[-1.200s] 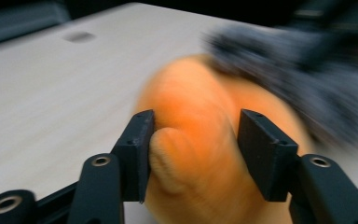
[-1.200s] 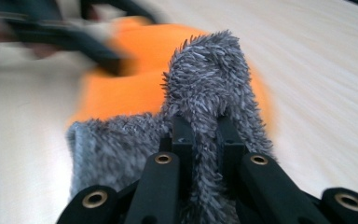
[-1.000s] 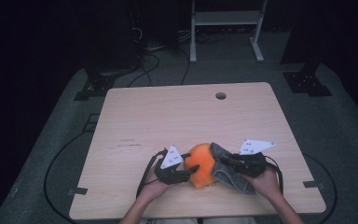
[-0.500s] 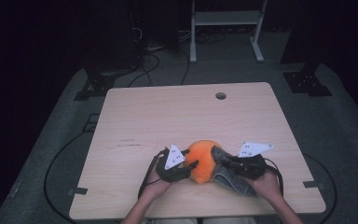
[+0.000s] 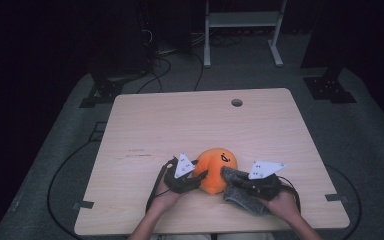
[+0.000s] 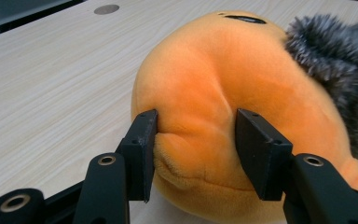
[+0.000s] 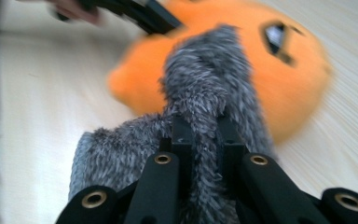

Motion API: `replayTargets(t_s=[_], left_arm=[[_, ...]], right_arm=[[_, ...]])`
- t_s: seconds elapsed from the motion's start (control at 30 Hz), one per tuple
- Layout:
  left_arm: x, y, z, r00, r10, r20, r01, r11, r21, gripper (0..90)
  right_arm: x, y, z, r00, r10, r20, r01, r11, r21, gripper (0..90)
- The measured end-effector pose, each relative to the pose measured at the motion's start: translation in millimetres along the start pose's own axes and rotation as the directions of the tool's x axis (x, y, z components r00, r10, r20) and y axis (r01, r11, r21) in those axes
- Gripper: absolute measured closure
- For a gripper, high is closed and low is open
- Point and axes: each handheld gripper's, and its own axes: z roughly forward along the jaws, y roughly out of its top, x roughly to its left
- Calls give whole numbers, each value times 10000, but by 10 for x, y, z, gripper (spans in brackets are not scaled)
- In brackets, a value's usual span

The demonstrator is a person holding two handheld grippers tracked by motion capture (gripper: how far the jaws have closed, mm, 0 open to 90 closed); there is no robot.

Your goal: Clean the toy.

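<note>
A round orange plush toy (image 5: 216, 167) with dark face marks on top lies near the table's front edge. My left gripper (image 5: 200, 176) is shut on its left side. In the left gripper view both pads (image 6: 145, 149) press dents into the orange plush (image 6: 223, 70). A grey furry cloth (image 5: 242, 197) drapes against the toy's right side and down onto the table. My right gripper (image 5: 230, 177) is shut on a fold of it. In the right gripper view, the grey fur (image 7: 200, 84) bunches between the jaws of that gripper (image 7: 204, 135), with the orange toy (image 7: 298, 79) behind.
The wooden table (image 5: 180, 125) has a round cable hole (image 5: 237, 102) near its far edge. A white-framed stand (image 5: 242, 20) and cables (image 5: 165, 65) sit on the dark floor beyond. The left gripper's jaw (image 7: 140, 14) shows at the top of the right gripper view.
The plush has shifted slightly away from the front edge and its face marks now show on top. The grey cloth sits lower on its right side. Both hands have barely moved.
</note>
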Motion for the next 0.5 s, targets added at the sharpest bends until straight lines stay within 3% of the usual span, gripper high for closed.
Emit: replayTargets(t_s=[0.07, 0.13, 0.2, 0.33, 0.43, 0.47, 0.5], left_arm=[[17, -4, 8, 10000, -72, 45, 72, 10000, -24, 497], [24, -8, 2, 10000, -8, 35, 8, 10000, 70, 496], [34, -20, -7, 10000, -38, 33, 38, 10000, 62, 495], [42, -26, -6, 10000, -88, 22, 88, 9999, 72, 496], [54, -24, -3, 9999, -86, 63, 86, 9999, 73, 495], [65, -10, -17, 9999, -89, 108, 88, 9999, 71, 490], [87, 31, -66, 9998, -115, 145, 119, 9996, -252, 462]], right_arm=[[104, 57, 68, 9977, -344, -585, 335, 9993, -165, 809], [225, 118, 203, 9898, -986, -1031, 997, 9950, 54, 808], [239, 121, 244, 9872, -1246, -991, 1268, 9918, 166, 809], [31, 76, 91, 9989, -271, -395, 265, 9995, -145, 809], [-92, 53, 54, 9985, 472, -293, -483, 9982, -367, 808], [-84, 55, 74, 9985, 463, -279, -473, 9983, -348, 809], [-57, 62, 98, 9990, 354, -258, -362, 9989, -286, 809]])
